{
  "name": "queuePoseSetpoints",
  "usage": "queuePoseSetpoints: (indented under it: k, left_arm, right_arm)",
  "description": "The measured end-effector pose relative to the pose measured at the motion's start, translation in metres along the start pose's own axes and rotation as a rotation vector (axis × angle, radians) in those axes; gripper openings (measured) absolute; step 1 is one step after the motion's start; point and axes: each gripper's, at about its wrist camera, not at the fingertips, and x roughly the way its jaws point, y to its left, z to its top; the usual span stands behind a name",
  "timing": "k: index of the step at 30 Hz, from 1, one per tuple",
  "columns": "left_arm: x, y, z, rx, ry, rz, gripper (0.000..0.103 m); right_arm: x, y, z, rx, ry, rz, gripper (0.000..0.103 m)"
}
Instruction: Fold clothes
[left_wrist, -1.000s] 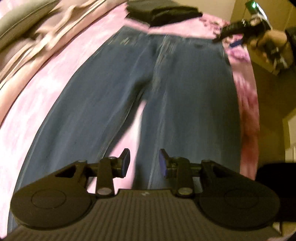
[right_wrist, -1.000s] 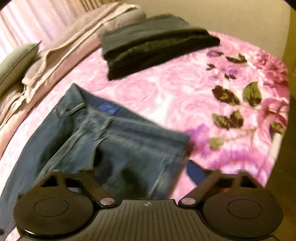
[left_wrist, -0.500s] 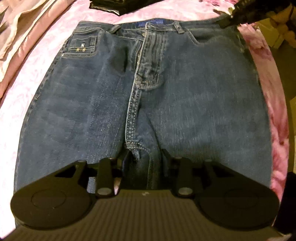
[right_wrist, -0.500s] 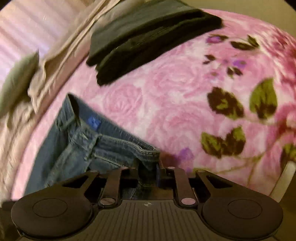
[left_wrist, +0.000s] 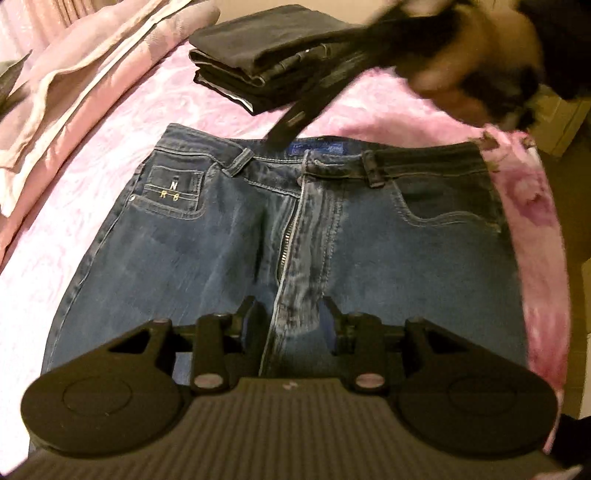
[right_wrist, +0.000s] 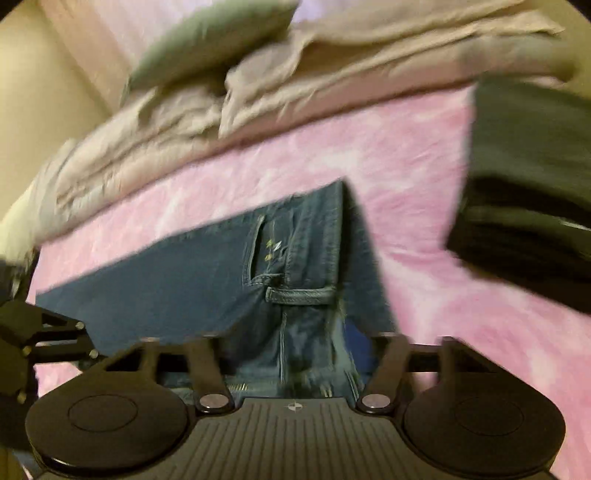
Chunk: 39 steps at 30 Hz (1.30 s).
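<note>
A: What has changed in the last second?

B: The right gripper (left_wrist: 284, 134) has moved. Half a second ago it was pinching the right end of the waistband; now, seen from the left wrist camera, it hangs blurred over the middle of the waistband, near the blue label. In its own view (right_wrist: 291, 354) the fingers stand wide apart with denim between and beneath them, not clamped.

A: And the left gripper (left_wrist: 290, 321)?

B: Its jaws are parted too, straddling the fly seam just below the open zipper. I cannot tell whether the pads touch the cloth; nothing is pinched.

A: Where do the dark blue denim jeans (left_wrist: 221, 240) lie?

B: Flat and front-up on the pink floral bedspread (left_wrist: 74, 206), waistband at the far end, legs running toward the near edge. A second ago they were smeared with motion; now they look settled and squared.

A: So what does that mean for the folding?

B: I judge the spreading is done and the lengthwise fold, one leg over the other, is next. The folded black garment stack (left_wrist: 258, 70) sits farther away, apart from the waistband, with the beige blanket (left_wrist: 74, 85) to the far left.
</note>
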Motion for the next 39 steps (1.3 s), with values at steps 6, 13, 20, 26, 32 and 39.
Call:
queuePoseSetpoints:
  k: [6,13,20,26,32,39]
  left_arm:
    - [0.016,0.001,0.001,-0.022,0.005,0.012,0.032]
    - [0.030,0.014,0.011,-0.040,0.009,0.003,0.039]
    - [0.027,0.029,0.005,-0.108,0.008,-0.027,0.044]
    - [0.023,0.028,-0.006,-0.133,0.015,-0.013,0.045]
    - [0.024,0.029,-0.004,-0.134,0.036,-0.017,0.046]
    - [-0.044,0.035,-0.060,-0.287,0.081,0.094,0.040]
  right_arm:
    - [0.038,-0.005,0.003,-0.024,0.097,-0.021,0.010]
    - [0.016,-0.013,0.011,-0.030,0.061,-0.062,0.006]
    - [-0.020,-0.010,-0.008,0.010,-0.008,-0.090,0.061]
    - [-0.022,-0.001,-0.049,-0.090,0.088,-0.140,0.055]
    - [-0.011,0.021,-0.043,-0.216,0.103,-0.198,0.053]
    - [-0.056,0.070,-0.056,-0.196,0.042,-0.214,0.091]
